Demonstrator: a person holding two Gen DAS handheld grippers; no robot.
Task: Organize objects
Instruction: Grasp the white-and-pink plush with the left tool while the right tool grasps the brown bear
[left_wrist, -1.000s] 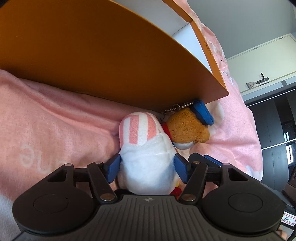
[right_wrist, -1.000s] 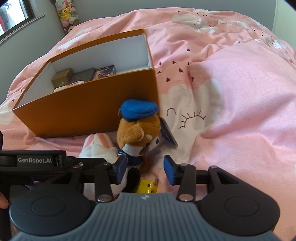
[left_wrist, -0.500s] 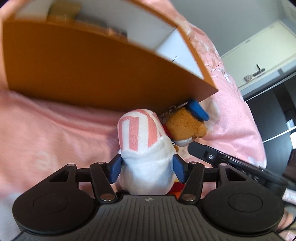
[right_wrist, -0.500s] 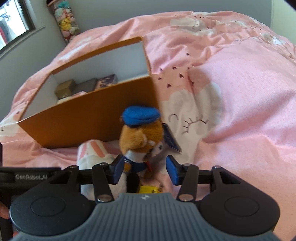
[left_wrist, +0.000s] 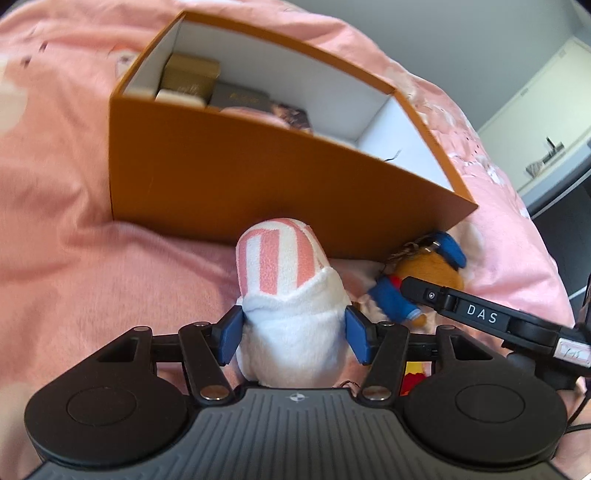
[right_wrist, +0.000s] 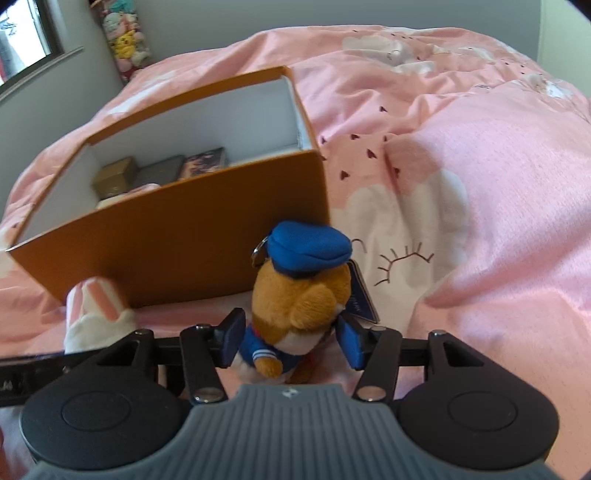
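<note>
With several small boxes (left_wrist: 192, 79) already inside the orange box (left_wrist: 236, 173) ahead, the left gripper (left_wrist: 293, 334) clamped the striped plush (left_wrist: 284, 280) and the right gripper (right_wrist: 291, 341) clamped the capped bear (right_wrist: 303, 291), both unplaced.

Both toys are fuzzy plush: striped plush (left_wrist: 284, 291), bear plush (right_wrist: 303, 295). Orange box (left_wrist: 229, 173) looks like matte cardboard, bedding (right_wrist: 480, 221) soft cloth.

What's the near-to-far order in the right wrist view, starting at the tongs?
Right tongs → bear plush in blue cap held between them → orange box → small boxes inside it → pink duvet → stuffed toys in the far corner.
</note>
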